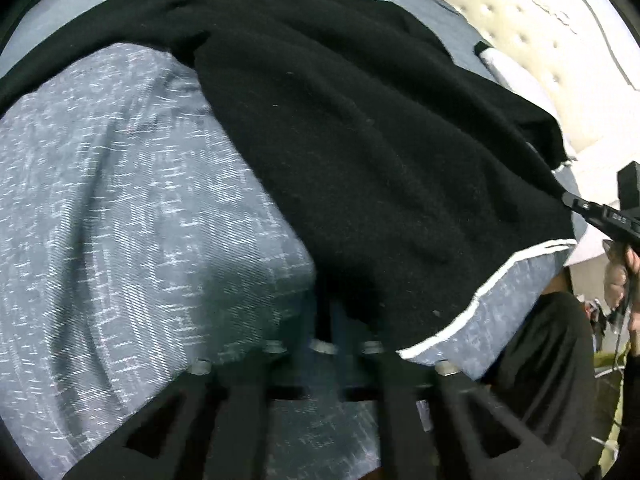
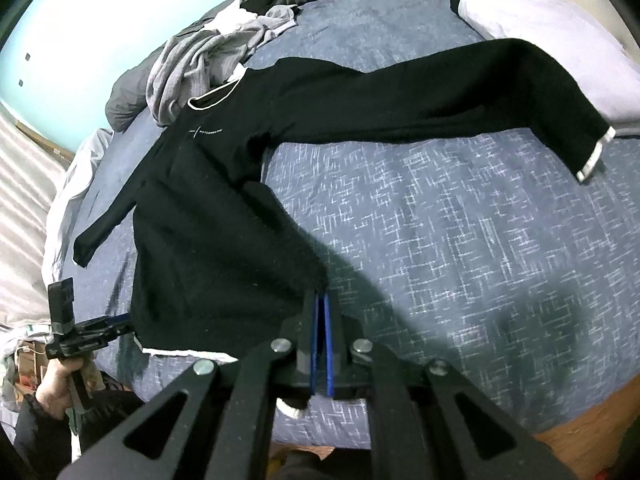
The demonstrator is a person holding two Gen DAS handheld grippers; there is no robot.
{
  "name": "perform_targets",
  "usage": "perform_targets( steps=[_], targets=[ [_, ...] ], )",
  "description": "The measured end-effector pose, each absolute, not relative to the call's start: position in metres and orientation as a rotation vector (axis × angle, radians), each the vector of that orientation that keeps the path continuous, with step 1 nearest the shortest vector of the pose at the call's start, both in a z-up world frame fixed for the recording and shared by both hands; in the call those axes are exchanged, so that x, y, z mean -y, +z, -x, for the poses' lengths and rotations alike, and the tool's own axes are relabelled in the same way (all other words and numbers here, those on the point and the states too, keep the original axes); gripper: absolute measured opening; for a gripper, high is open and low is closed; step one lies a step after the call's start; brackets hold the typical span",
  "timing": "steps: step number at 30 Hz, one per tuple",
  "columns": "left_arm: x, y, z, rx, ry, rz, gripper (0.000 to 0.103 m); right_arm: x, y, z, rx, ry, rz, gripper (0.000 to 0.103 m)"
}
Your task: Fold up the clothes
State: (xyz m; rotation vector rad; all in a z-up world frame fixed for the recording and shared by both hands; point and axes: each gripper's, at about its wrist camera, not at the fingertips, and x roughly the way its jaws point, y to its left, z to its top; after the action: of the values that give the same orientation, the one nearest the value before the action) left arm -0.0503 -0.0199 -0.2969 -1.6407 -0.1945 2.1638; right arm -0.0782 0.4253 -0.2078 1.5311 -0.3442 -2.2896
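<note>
A black long-sleeved sweater [image 2: 224,248] with white trim lies face up on the blue-grey patterned bedspread [image 2: 460,260]. One sleeve [image 2: 440,92] stretches right and ends in a white cuff. My right gripper [image 2: 321,300] is shut on the right corner of the hem, the blue pads pressed together. My left gripper [image 2: 124,322], held by a hand [image 2: 56,380], grips the left corner of the hem. In the left wrist view the sweater [image 1: 360,140] fills the middle. The blurred left gripper [image 1: 336,316] is closed on its hem, and the right gripper [image 1: 568,198] pinches the far corner.
A heap of grey clothes [image 2: 208,56] lies beyond the sweater's collar, with a dark duvet [image 2: 128,96] beside it. A white pillow [image 2: 560,40] sits under the outstretched cuff. The cream tufted headboard [image 1: 540,40] is at the right. Wooden floor [image 2: 592,420] shows past the bed's near edge.
</note>
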Motion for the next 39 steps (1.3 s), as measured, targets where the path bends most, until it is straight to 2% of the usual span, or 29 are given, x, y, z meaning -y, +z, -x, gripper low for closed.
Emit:
perform_targets(
  steps=[6, 11, 15, 28, 29, 31, 33, 37, 39],
  targets=[
    [0.033, -0.245, 0.031, 0.117, 2.251, 1.5, 0.004, -0.423, -0.205, 0.077, 0.342, -2.28, -1.528, 0.002],
    [0.077, -0.198, 0.014, 0.12, 2.342, 1.414, 0.004, -0.415, -0.201, 0.074, 0.324, -2.261, -1.525, 0.002],
    [0.107, -0.18, 0.0, 0.111, 2.389, 1.406, 0.004, -0.403, -0.202, 0.069, 0.29, -2.227, -1.53, 0.002],
    [0.116, -0.239, -0.013, 0.135, 2.295, 1.622, 0.006, -0.383, -0.228, 0.057, 0.201, -2.127, -1.621, 0.003],
    [0.119, -0.239, -0.011, 0.152, 2.301, 1.621, 0.008, -0.385, -0.227, 0.057, 0.2, -2.131, -1.624, 0.006],
    [0.122, -0.24, -0.007, 0.166, 2.313, 1.625, 0.015, -0.388, -0.225, 0.056, 0.198, -2.148, -1.632, 0.017],
    [0.122, -0.242, -0.002, 0.176, 2.312, 1.634, 0.018, -0.388, -0.226, 0.056, 0.209, -2.135, -1.64, 0.044],
    [0.118, -0.25, 0.005, 0.184, 2.301, 1.653, 0.038, -0.382, -0.23, 0.055, 0.212, -2.093, -1.657, 0.045],
    [0.115, -0.255, 0.008, 0.183, 2.291, 1.665, 0.038, -0.375, -0.239, 0.055, 0.187, -2.059, -1.686, 0.045]
  ],
)
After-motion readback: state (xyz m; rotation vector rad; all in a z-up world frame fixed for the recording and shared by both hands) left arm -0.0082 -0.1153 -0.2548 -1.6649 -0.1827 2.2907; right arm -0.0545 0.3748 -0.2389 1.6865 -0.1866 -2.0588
